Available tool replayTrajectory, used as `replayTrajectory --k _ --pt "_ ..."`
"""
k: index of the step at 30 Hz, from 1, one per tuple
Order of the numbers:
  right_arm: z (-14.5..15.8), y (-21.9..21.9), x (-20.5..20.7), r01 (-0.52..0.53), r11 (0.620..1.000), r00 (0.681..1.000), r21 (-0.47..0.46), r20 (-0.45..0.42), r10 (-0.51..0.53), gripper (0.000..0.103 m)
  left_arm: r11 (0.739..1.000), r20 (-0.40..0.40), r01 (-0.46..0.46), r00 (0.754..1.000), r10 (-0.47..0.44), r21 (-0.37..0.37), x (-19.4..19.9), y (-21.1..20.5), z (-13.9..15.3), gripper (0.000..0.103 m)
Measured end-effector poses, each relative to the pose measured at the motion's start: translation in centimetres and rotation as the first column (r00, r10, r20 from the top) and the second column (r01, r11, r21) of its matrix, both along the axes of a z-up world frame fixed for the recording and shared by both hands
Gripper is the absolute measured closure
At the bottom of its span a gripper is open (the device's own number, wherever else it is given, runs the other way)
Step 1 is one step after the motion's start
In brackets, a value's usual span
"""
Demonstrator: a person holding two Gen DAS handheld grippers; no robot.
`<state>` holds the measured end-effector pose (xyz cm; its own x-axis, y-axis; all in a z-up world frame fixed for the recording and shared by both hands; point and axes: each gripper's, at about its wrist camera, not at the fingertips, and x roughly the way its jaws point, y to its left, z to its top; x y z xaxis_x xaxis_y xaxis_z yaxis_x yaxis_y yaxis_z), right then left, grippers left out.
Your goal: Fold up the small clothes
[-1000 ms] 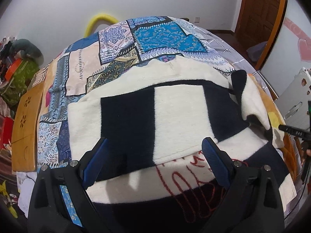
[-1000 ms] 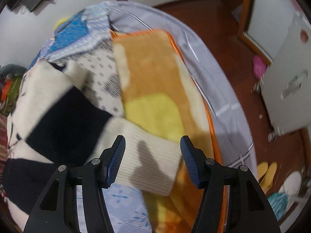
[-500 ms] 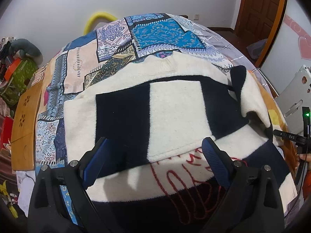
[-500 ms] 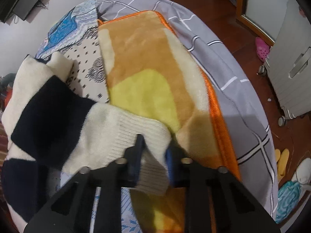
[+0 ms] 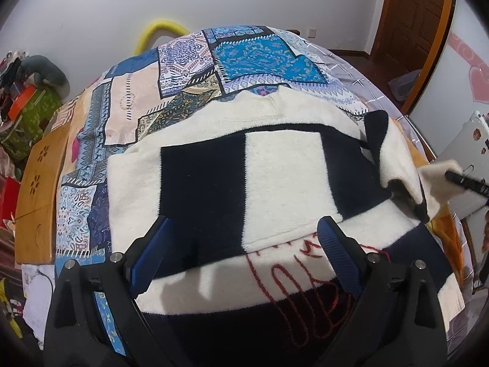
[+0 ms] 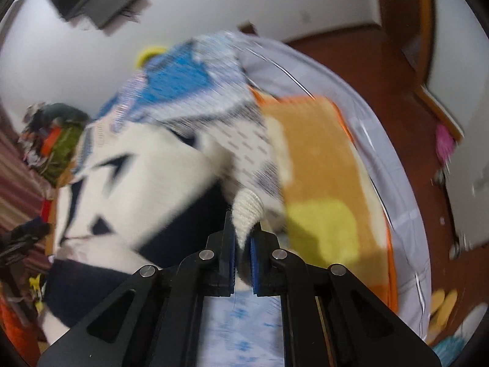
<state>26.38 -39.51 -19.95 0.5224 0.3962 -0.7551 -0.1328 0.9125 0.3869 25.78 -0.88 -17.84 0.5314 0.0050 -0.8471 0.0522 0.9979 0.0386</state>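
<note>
Pinching the ribbed cuff (image 6: 246, 211), the right gripper (image 6: 242, 238) stays clamped.
The knitted sweater (image 5: 275, 177) looks soft, floppy, fairly bulky; cuffs and hem likely grip best. The left gripper (image 5: 244, 244) hovers, jaws apart.

I am looking at a fuzzy cream and navy block-patterned sweater (image 5: 284, 183) lying spread flat on the bed, neckline pointing away, red stitched hand outlines crossing its near part. Its right sleeve is lifting off the bed, its ribbed cream cuff (image 6: 246, 211) bunching upward, pinched.
</note>
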Motion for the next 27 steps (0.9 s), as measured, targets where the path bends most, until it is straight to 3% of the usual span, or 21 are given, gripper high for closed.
replayTrajectory --k 5,14,20,27 --pt "5.2 4.4 0.5 -0.102 0.995 0.989 -0.007 0.109 0.102 0.097 1.0 0.017 -0.011 1.0 0.011 -0.012 -0.3 0.8 0.5 0.007" --pt "13.2 14.0 1.2 -0.293 0.955 0.921 -0.041 0.258 0.293 0.097 0.997 0.063 -0.057 0.996 0.06 -0.048 -1.6 3.9 1.9 0.007" --pt "14.7 21.4 1.3 -0.395 0.916 0.87 -0.068 0.292 0.397 0.097 0.992 0.083 -0.103 0.991 0.109 -0.077 -3.1 7.3 2.4 0.007" --pt "14.0 30.5 1.5 -0.51 0.858 0.821 -0.063 0.26 0.508 0.097 0.984 0.095 -0.155 0.982 0.163 -0.089 -5.6 11.9 2.5 0.007"
